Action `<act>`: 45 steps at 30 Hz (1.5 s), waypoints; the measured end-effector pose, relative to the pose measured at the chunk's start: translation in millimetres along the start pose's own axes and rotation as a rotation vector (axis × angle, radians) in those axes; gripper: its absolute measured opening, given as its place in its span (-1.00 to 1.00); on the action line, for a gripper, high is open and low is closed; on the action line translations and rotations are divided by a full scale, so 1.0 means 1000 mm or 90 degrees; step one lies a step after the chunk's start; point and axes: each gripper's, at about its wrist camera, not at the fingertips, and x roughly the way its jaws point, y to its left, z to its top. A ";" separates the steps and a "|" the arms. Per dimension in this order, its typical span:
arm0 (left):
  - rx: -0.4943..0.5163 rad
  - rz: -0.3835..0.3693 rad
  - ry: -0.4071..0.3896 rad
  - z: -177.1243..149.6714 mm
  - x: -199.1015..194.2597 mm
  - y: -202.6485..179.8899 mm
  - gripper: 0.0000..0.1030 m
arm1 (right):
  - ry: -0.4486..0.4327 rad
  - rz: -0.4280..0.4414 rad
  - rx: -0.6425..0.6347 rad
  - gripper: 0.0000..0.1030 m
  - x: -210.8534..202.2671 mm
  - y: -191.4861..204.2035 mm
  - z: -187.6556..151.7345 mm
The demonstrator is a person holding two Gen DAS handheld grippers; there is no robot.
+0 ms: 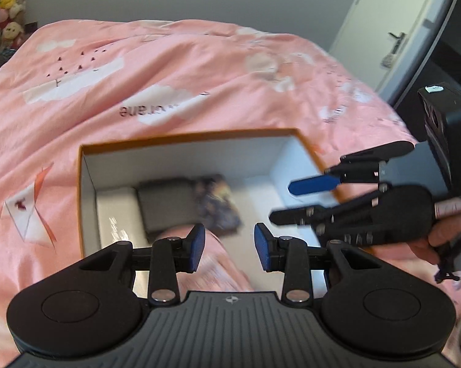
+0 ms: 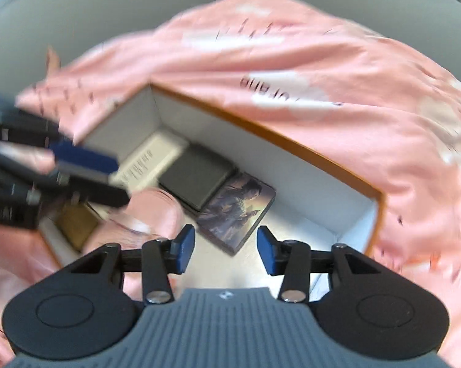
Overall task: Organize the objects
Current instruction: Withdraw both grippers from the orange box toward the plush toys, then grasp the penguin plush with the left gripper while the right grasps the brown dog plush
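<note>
A: Left wrist view: my left tool [image 1: 229,247] hangs over the box [image 1: 181,141] on the bed [image 1: 169,70], jaws partly apart, nothing between them. Right tool [image 1: 287,199] is alongside, also empty.

B: Right wrist view?

A: Right tool [image 2: 226,250] is parted, holding nothing. In the box lie the picture card [image 2: 238,211], grey case [image 2: 196,179] and white booklet [image 2: 150,161], closely side by side.

B: Step?

A: Probably between placements; next calls for fetching another item.
</note>
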 end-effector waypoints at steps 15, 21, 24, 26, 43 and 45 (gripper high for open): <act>-0.036 -0.063 0.120 -0.101 -0.021 -0.034 0.25 | -0.031 0.015 0.282 -0.01 -0.069 0.050 -0.128; -0.063 -0.077 0.177 -0.133 0.001 -0.033 0.41 | 0.014 0.021 0.377 0.20 -0.067 0.057 -0.172; -0.094 -0.081 0.193 -0.141 0.011 -0.028 0.41 | 0.028 0.024 0.399 0.34 -0.064 0.057 -0.180; -0.099 -0.087 0.204 -0.144 0.017 -0.028 0.41 | 0.043 0.022 0.405 0.38 -0.060 0.058 -0.183; 0.036 -0.074 0.237 -0.153 0.025 -0.069 0.32 | 0.114 0.021 0.429 0.23 -0.024 0.054 -0.202; 0.049 -0.071 0.236 -0.154 0.024 -0.072 0.30 | 0.112 0.021 0.431 0.18 -0.025 0.054 -0.203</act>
